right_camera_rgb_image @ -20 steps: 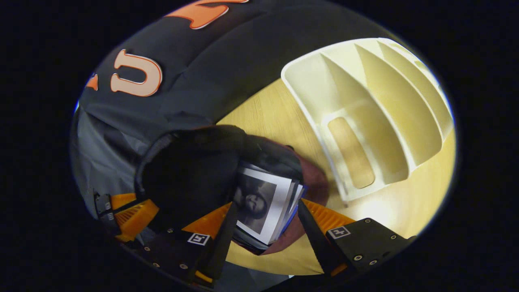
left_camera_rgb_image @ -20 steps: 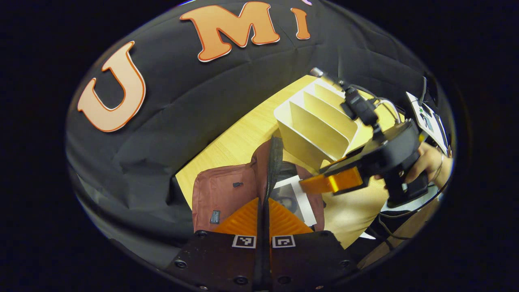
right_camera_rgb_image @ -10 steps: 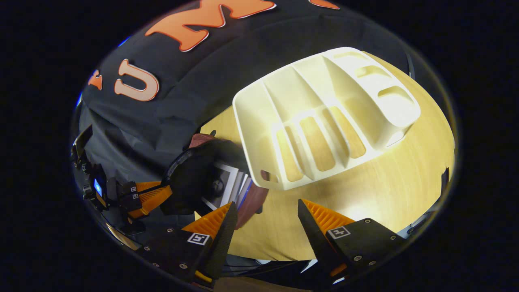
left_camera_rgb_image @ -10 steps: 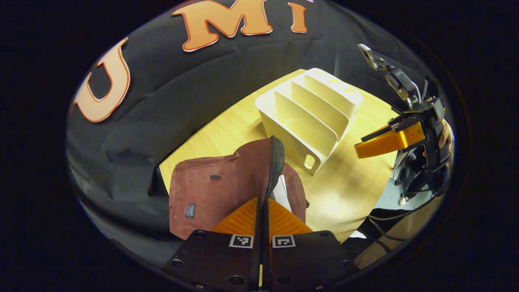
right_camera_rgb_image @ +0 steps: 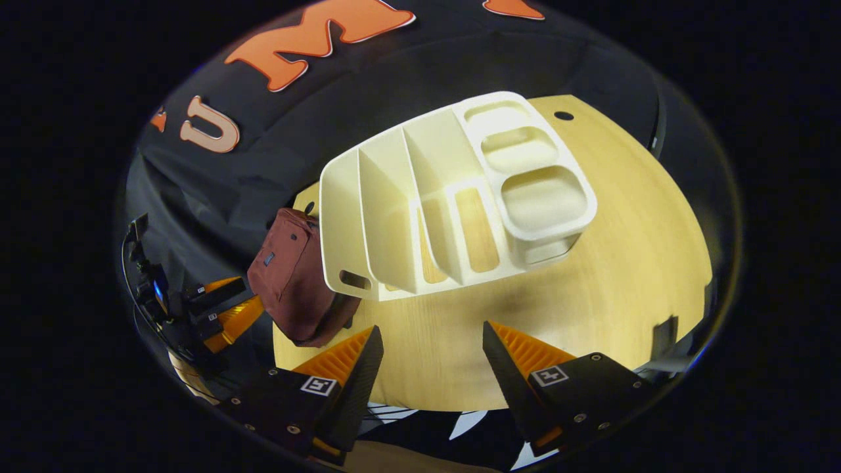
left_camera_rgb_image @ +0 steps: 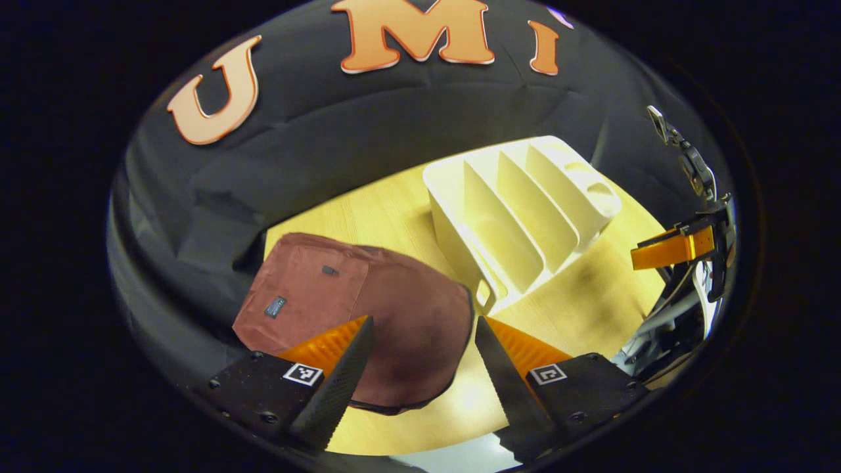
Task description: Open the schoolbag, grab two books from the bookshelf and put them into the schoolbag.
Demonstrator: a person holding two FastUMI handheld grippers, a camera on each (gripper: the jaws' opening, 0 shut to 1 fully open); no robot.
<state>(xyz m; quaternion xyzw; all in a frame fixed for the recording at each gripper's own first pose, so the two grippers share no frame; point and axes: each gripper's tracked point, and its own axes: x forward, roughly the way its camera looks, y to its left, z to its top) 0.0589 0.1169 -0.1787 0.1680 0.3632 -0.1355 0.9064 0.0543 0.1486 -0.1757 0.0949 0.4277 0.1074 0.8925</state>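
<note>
1. Left hand-held gripper [left_camera_rgb_image: 420,368] is released, low in the frame above the schoolbag [left_camera_rgb_image: 368,322].
2. Right hand-held gripper [right_camera_rgb_image: 433,374] is released too.
3. Bookshelf [right_camera_rgb_image: 447,203] slots look empty; books are probably packed, so next comes withdrawing.

Matt reddish cloth schoolbag [left_camera_rgb_image: 368,322], smooth cream plastic bookshelf [left_camera_rgb_image: 519,210], pale wood-grain table [right_camera_rgb_image: 624,263] with soft sheen.
</note>
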